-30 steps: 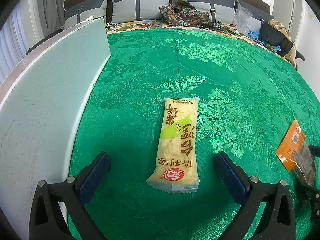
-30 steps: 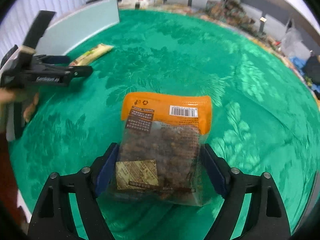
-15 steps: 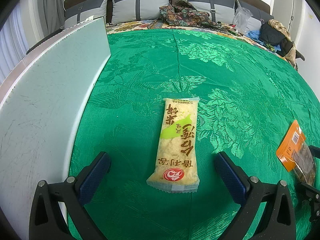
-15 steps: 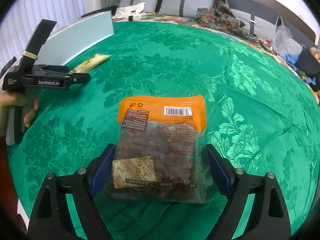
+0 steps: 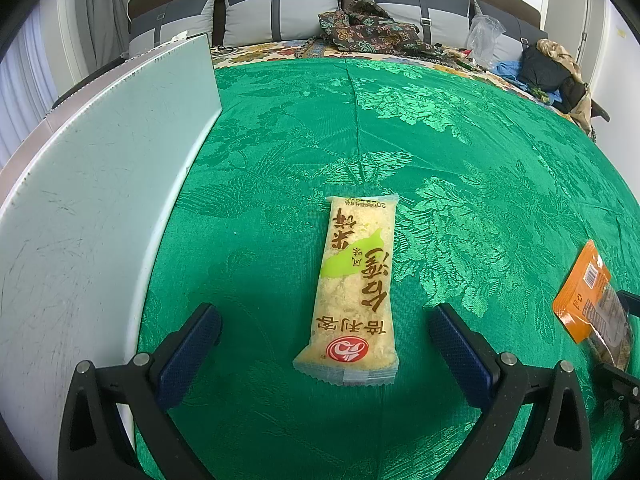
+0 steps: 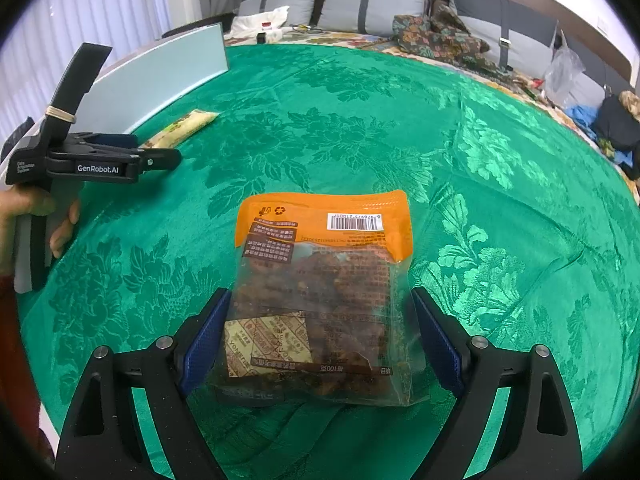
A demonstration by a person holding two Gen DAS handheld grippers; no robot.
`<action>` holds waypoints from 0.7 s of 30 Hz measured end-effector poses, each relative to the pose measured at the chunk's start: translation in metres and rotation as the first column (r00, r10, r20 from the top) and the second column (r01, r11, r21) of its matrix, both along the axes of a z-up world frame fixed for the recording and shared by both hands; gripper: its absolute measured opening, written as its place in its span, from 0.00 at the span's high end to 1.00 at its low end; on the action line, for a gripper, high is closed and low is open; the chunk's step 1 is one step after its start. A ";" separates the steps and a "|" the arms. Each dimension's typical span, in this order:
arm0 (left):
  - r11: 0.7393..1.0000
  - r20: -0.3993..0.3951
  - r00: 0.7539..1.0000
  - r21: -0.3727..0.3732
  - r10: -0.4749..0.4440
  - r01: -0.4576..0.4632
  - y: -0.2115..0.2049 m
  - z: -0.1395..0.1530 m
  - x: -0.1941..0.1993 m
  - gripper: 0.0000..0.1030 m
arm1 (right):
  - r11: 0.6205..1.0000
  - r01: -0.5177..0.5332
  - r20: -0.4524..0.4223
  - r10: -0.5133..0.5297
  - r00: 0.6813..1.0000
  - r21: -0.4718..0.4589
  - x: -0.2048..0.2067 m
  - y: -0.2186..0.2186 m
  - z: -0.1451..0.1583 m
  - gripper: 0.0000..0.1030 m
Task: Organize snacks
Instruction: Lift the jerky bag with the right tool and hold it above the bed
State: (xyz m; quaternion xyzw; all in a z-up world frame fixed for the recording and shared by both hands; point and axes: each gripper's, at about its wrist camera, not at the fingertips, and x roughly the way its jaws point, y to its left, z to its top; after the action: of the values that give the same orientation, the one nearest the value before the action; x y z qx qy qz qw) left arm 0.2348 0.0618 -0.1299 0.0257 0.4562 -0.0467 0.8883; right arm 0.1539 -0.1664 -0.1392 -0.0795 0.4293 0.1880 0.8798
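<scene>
- Two snack packs lie on the green brocade cloth (image 5: 460, 128): a long yellow rice-cracker bar (image 5: 354, 294) and an orange-topped clear bag (image 6: 324, 296) of brown pieces.
- The left gripper (image 5: 324, 334) stands wide open, its blue pads (image 5: 188, 354) well clear on either side of the bar's near end (logo end toward the camera).
- The right gripper (image 6: 320, 336) straddles the bag, both pads right at its side edges; whether they press it I cannot tell.
- A pale blue-white board (image 5: 92, 200) runs along the cloth's left edge, beside the bar.
- Grey cushions (image 5: 280, 12) and a patterned fabric heap (image 5: 372, 34) sit beyond.
</scene>
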 end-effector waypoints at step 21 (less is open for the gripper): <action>1.000 0.000 1.000 0.000 0.000 0.000 0.000 0.000 0.000 0.00 | 1.000 0.002 -0.003 -0.002 1.000 0.007 0.001 -0.001 0.000 0.12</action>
State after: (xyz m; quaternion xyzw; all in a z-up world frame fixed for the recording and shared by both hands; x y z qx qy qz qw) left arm 0.2344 0.0622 -0.1299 0.0257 0.4562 -0.0467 0.8883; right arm 0.1545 -0.1673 -0.1391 -0.0756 0.4298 0.1889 0.8797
